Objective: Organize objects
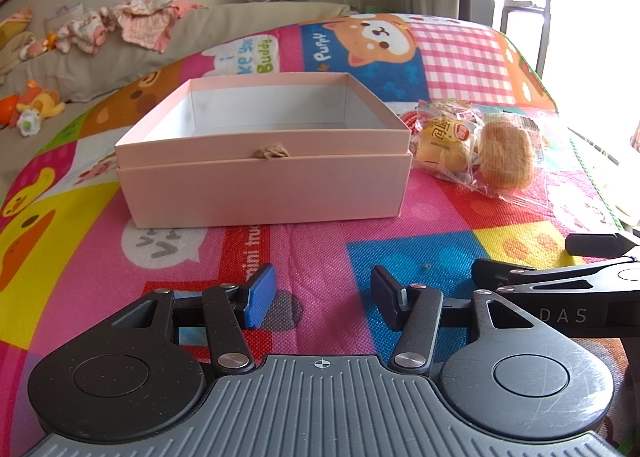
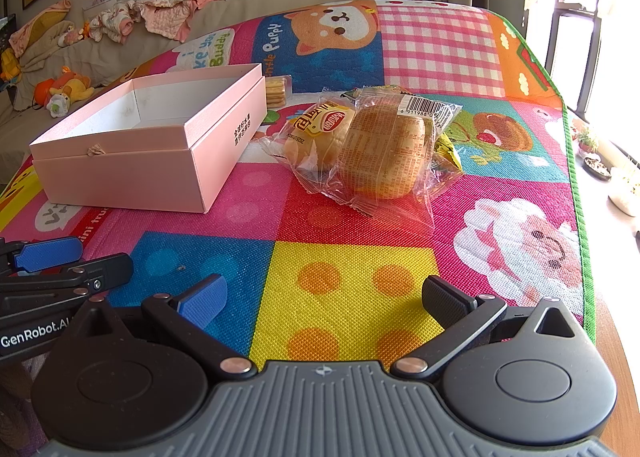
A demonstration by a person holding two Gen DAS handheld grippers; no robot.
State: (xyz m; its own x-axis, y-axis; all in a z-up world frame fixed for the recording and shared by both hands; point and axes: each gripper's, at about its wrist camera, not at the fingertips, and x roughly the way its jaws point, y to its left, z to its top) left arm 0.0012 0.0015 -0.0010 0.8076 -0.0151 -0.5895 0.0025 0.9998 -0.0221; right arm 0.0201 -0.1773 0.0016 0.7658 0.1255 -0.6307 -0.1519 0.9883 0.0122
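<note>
Lying well beyond the empty, spread jaws: wrapped buns [image 2: 372, 145].

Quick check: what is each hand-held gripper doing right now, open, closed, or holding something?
Left hand-held gripper: open, holding nothing, above the mat.
Right hand-held gripper: open wide, holding nothing, short of the wrapped buns.

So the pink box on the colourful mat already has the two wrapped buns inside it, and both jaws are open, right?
Not quite. The pink box is empty; the two wrapped buns lie on the colourful mat beside it, as the right wrist view shows. The rest holds: the left gripper and right gripper both have open jaws.
</note>
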